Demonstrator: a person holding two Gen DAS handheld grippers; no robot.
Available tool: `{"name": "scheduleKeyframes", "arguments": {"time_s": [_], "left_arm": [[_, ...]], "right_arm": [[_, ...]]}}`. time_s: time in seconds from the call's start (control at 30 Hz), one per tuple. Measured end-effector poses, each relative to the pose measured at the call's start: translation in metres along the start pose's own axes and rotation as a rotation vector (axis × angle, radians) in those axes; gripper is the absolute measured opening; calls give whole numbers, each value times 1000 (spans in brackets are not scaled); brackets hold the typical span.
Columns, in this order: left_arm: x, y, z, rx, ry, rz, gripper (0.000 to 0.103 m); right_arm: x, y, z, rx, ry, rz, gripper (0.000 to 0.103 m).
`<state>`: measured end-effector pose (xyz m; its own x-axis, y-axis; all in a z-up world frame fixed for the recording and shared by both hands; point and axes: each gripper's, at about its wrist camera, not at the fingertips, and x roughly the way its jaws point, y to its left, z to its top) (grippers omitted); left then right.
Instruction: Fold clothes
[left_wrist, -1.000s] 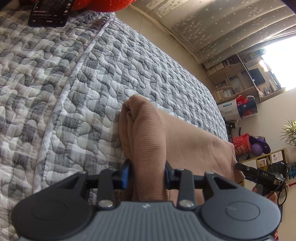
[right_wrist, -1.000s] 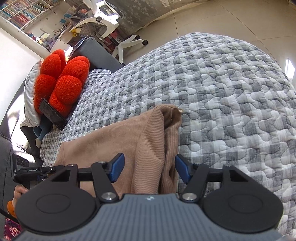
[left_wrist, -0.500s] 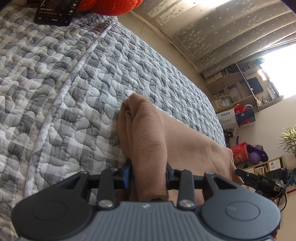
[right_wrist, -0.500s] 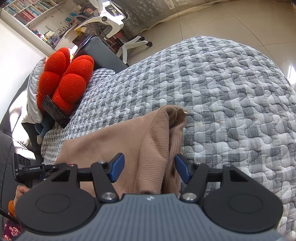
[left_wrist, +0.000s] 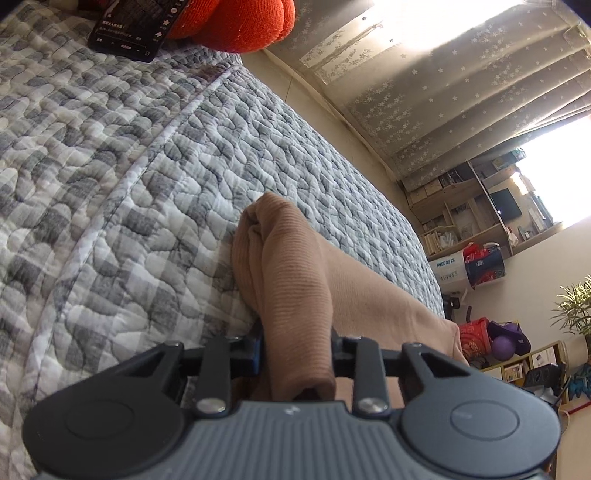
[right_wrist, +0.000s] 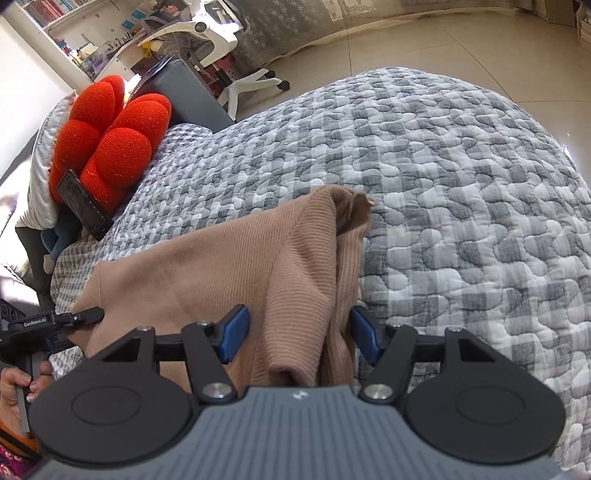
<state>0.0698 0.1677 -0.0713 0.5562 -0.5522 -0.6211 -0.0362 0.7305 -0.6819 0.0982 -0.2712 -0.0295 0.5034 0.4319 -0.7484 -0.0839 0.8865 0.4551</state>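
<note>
In the left wrist view, the left tongs (left_wrist: 295, 350) have just been closing and now clamp a bunched ridge of the tan ribbed garment (left_wrist: 295, 266), which runs straight ahead over the quilted bed (left_wrist: 110, 166). In the right wrist view, the right tongs (right_wrist: 299, 332) stand apart, straddling the garment's far folded corner; only the right pad looks to touch it.

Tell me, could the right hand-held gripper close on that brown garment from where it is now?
Probably yes. The brown garment's bunched edge already lies between the right hand-held gripper's blue pads, which stand apart from it. Nothing else on the quilt blocks them.
</note>
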Motion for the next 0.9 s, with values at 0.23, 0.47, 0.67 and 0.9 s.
{"name": "scheduleKeyframes", "arguments": {"time_s": [0.23,0.47,0.67,0.9], "left_arm": [[-1,-1,1,-16,-15,-1,27],[-3,5,0,-19,-19,-19,27],[-4,3,-1,-20,-26,-14,27],[-3,-4,1,-12,-21,2,26]], "right_arm": [[-16,7,-1,-45,-111,-72,65],[-43,17,-1,-76,-215,-57,65],[-38,38,-3,-71,-192,56,65],[-11,61,-7,14,-125,214,63]]}}
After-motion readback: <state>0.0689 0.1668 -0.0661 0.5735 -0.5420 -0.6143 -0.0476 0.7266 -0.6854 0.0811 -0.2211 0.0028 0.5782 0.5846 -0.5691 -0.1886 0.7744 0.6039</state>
